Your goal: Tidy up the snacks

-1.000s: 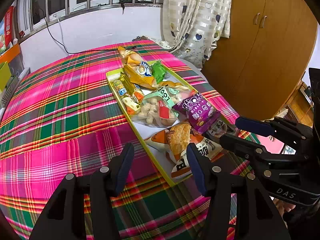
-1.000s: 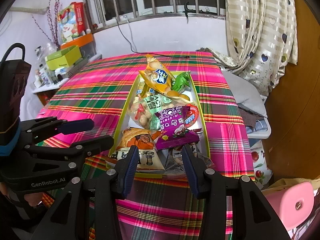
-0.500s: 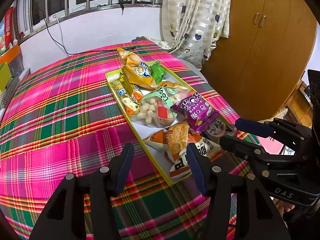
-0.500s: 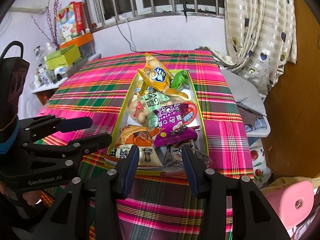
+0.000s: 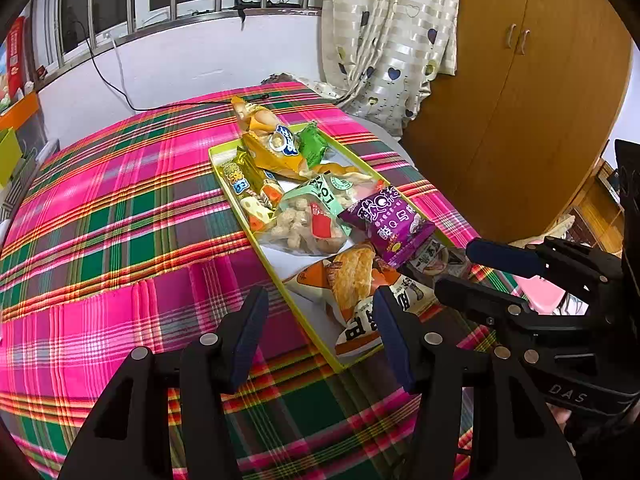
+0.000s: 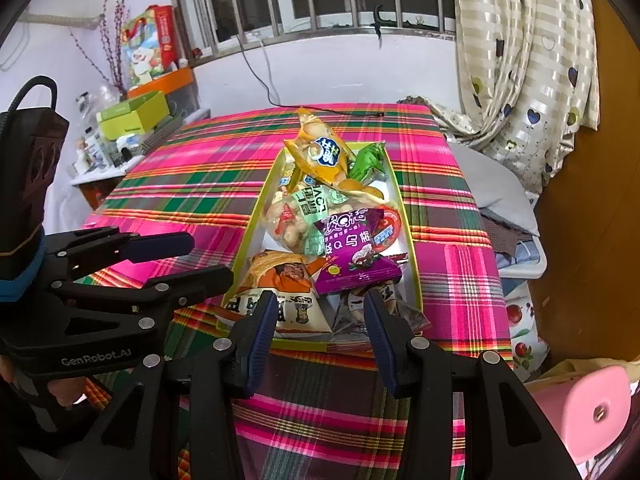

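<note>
A yellow-green tray [image 5: 248, 216] [image 6: 250, 236] lies on the pink plaid cloth [image 5: 120, 220], heaped with snack packets. Among them are a purple packet [image 5: 392, 228] [image 6: 356, 252], an orange-and-white packet [image 5: 356, 284] [image 6: 280, 276], a clear bag of puffs [image 5: 304, 228], a yellow bag [image 6: 320, 156] and a green packet [image 6: 366, 162]. My left gripper [image 5: 320, 320] [image 6: 208, 258] hangs open over the tray's near left corner, holding nothing. My right gripper [image 6: 320, 312] [image 5: 460, 266] stands open just before the tray's near end, also empty.
A wooden wardrobe [image 5: 500, 100] and a curtain [image 5: 384, 40] stand to the right. A pink stool [image 6: 592, 412] sits low at the right. A cluttered side table [image 6: 120, 136] is at the far left, and a black cable [image 5: 120, 92] runs down the back wall.
</note>
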`<action>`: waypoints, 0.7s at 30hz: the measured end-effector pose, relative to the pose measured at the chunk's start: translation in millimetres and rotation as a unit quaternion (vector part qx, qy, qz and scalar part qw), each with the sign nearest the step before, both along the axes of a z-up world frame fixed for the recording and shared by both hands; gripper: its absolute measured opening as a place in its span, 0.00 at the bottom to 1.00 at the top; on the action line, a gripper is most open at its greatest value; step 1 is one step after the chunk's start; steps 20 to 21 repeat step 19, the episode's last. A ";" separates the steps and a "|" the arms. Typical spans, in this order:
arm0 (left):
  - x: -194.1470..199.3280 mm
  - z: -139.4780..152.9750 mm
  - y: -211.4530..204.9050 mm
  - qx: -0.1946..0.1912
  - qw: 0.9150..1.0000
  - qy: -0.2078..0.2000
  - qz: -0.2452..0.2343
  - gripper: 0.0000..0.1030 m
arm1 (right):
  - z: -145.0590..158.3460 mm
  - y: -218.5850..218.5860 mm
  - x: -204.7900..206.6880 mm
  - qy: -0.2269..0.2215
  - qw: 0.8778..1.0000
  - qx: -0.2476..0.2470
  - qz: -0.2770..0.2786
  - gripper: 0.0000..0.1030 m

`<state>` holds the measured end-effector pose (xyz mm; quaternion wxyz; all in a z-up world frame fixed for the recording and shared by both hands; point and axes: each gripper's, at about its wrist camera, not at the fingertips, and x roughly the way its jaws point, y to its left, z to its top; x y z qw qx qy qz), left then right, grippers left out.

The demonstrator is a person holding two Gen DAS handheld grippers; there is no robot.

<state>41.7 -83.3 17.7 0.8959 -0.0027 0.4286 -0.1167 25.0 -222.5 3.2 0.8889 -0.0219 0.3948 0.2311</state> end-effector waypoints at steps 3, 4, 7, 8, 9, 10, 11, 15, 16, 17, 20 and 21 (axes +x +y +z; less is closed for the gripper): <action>0.5 -0.3 0.1 0.000 1.000 0.000 0.000 0.54 | -0.1 -1.0 1.3 0.002 1.000 0.001 -0.001 0.42; 0.5 -0.4 0.1 0.000 1.000 0.000 0.000 0.54 | -0.1 -1.5 1.7 0.002 1.000 0.001 -0.002 0.42; 0.9 0.1 0.5 -0.001 1.000 0.000 0.000 0.54 | 0.0 -3.4 2.6 0.003 1.000 0.001 -0.003 0.42; 1.5 0.3 0.6 -0.001 1.000 0.000 -0.001 0.54 | -0.2 -4.2 1.8 0.002 1.000 0.001 -0.004 0.42; 1.8 0.7 0.9 -0.001 1.000 -0.001 -0.001 0.54 | -0.2 -4.9 2.1 0.002 1.000 0.002 -0.004 0.42; 2.0 0.7 0.8 -0.002 1.000 -0.001 -0.002 0.54 | -0.1 -5.4 2.3 0.002 1.000 0.002 -0.005 0.42; 2.3 1.1 0.8 -0.002 1.000 -0.002 -0.002 0.54 | -0.3 -6.0 2.0 0.002 1.000 0.002 -0.005 0.42; 4.0 1.2 1.2 -0.004 1.000 -0.003 -0.002 0.54 | -0.7 -8.5 3.6 0.002 1.000 0.003 -0.008 0.42; 4.3 1.4 1.8 -0.005 1.000 -0.004 -0.001 0.54 | -0.8 -9.1 3.7 0.002 1.000 0.003 -0.008 0.42; 5.3 1.7 2.3 -0.005 1.000 -0.005 0.000 0.54 | -1.1 -10.0 4.2 0.002 1.000 0.004 -0.009 0.42; 4.8 2.3 2.8 -0.007 1.000 -0.005 0.000 0.54 | -1.1 -10.9 4.1 0.001 1.000 0.005 -0.009 0.42; 4.8 2.3 2.8 -0.007 1.000 -0.005 0.000 0.54 | -1.1 -10.9 4.1 0.001 1.000 0.005 -0.009 0.42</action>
